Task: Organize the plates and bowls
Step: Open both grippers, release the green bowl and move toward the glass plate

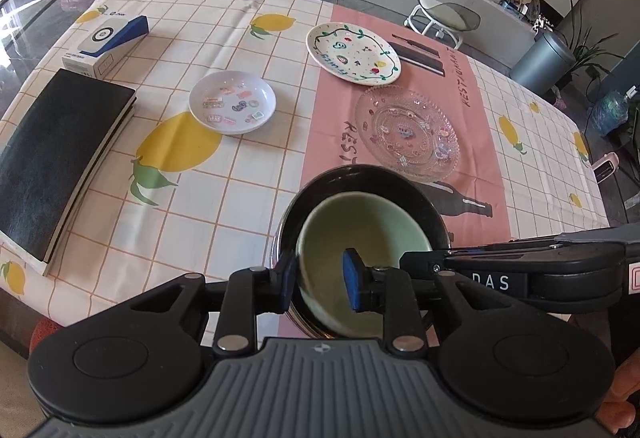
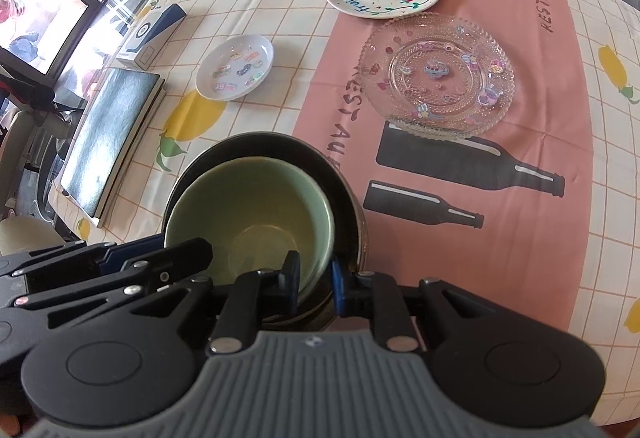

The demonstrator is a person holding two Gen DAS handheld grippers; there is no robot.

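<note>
A pale green bowl sits tilted inside a larger black bowl near the table's front edge; both also show in the right wrist view, green bowl and black bowl. My left gripper straddles the bowls' left rims. My right gripper straddles their right rims. A clear glass plate, a white painted plate and a small white sticker dish lie farther back.
A black notebook and a white-blue box lie at the left. Black books lie behind the painted plate. The lemon-and-pink tablecloth covers the table.
</note>
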